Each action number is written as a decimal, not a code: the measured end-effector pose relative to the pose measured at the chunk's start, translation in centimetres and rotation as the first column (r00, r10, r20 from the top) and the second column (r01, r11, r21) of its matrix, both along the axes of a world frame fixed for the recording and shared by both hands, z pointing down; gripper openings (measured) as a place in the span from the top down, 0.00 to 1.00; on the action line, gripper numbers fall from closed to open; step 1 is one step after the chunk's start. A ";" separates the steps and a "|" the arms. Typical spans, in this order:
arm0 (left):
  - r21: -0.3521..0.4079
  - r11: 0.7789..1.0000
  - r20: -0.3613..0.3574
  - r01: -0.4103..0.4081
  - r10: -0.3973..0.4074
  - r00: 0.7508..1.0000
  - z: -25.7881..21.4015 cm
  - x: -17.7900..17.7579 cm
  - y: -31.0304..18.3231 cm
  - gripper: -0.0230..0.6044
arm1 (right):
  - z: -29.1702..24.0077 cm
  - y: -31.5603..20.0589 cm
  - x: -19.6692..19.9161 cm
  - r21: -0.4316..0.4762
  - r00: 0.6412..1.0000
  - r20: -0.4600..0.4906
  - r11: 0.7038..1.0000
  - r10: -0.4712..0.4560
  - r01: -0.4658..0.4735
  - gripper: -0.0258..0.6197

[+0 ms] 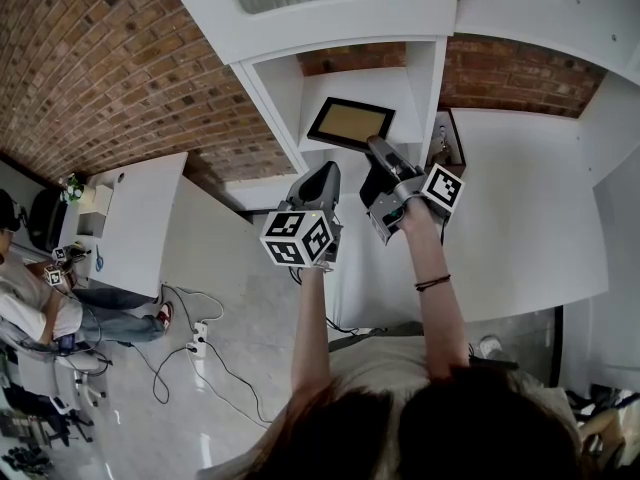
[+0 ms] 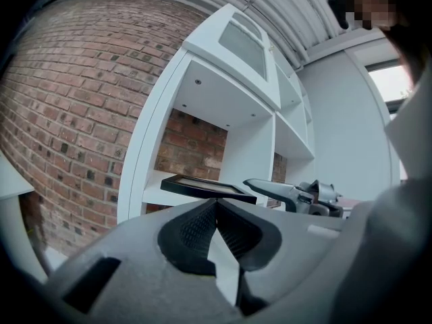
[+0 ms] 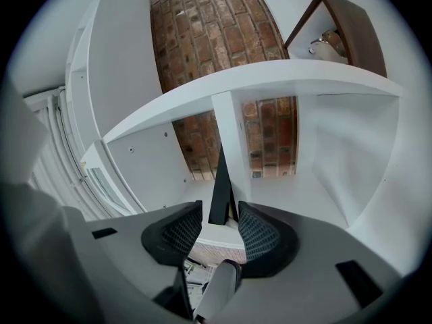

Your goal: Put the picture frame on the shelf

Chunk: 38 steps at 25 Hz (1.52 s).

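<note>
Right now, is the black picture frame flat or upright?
Flat: the black rectangular picture frame lies face up on the white shelf board, its edge between the right gripper's open jaws.

Picture frame point(image 1: 351, 123), face up (dark-rimmed), on shelf point(image 1: 375, 86)

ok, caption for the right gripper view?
Right gripper, jaws open either side of the picture frame, which lies on the white shelf.

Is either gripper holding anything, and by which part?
Nothing is held. The right gripper stands open around the edge of the picture frame, which rests on the shelf, without pressing it. Left gripper: shut, empty.
</note>
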<state>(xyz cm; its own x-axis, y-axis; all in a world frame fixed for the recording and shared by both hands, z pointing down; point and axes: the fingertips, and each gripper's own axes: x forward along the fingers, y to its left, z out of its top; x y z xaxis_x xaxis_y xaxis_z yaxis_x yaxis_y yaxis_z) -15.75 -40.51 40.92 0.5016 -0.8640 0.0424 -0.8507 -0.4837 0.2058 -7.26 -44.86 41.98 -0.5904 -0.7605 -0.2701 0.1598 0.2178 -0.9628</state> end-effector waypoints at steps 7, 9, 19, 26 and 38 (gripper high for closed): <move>0.000 1.000 0.001 0.015 -0.015 1.000 0.0 0.0 0.5 0.95 | 0.3 0.7 0.0 0.002 1.000 -0.002 1.000 -0.030 0.030 0.75; 0.001 1.000 0.001 0.019 -0.019 1.000 0.0 -0.1 0.7 0.95 | 0.4 1.0 0.0 0.002 0.999 -0.001 0.999 -0.038 0.038 0.75; -0.006 1.000 -0.005 0.027 -0.027 1.000 0.1 0.0 2.0 0.95 | 0.3 2.6 -0.2 0.014 0.996 0.007 0.996 -0.093 0.093 0.75; -0.017 1.000 -0.007 0.024 -0.024 1.000 0.5 0.5 2.9 0.95 | 0.4 3.9 -0.5 0.036 0.990 -0.004 0.990 -0.138 0.138 0.75; -0.021 1.000 -0.002 0.016 -0.016 1.000 0.8 2.1 4.1 0.95 | 0.4 5.5 0.2 0.062 0.986 0.022 0.985 -0.164 0.162 0.86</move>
